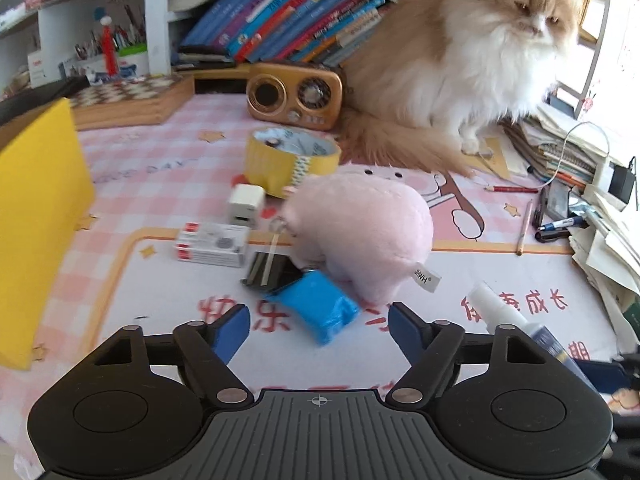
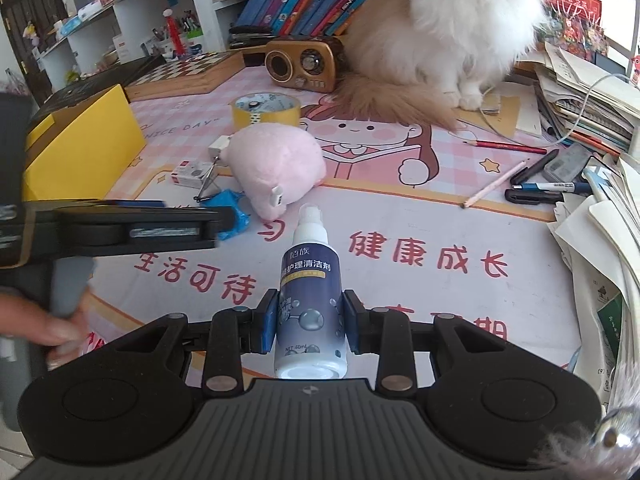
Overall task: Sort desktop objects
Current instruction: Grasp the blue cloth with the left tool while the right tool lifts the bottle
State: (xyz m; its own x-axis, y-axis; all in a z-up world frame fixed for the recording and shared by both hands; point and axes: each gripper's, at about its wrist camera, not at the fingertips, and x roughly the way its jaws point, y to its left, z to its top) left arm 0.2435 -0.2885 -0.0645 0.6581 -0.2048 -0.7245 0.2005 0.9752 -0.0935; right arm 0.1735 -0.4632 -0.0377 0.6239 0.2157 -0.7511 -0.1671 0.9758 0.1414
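Navy-and-white plastic spray bottle (image 2: 310,304) clamped in your right gripper (image 2: 309,322), barely started.
Left gripper (image 1: 319,322) hangs unclenched, empty, over the crinkly blue packet (image 1: 316,306); pink plush pig (image 1: 360,232) and yellow tape roll (image 1: 288,160) unsorted.

Daylight is entering from the far right, where a window area (image 1: 612,20) is blowing out to near white. The desk (image 1: 500,264) mat is reading bright and evenly lit, and shadows under the objects are staying soft and short. The cat (image 1: 472,52) is showing pale, slightly washed fur on its lit side. Fisheye distortion is bending the bookshelf (image 2: 132,4) and the paper stacks (image 2: 600,240) at the edges, and dark vignetting is cutting the corners. Motion blur is smearing the yellow box (image 1: 36,220) in the left wrist view and the person's hand (image 2: 52,328) at the near left of the right wrist view.
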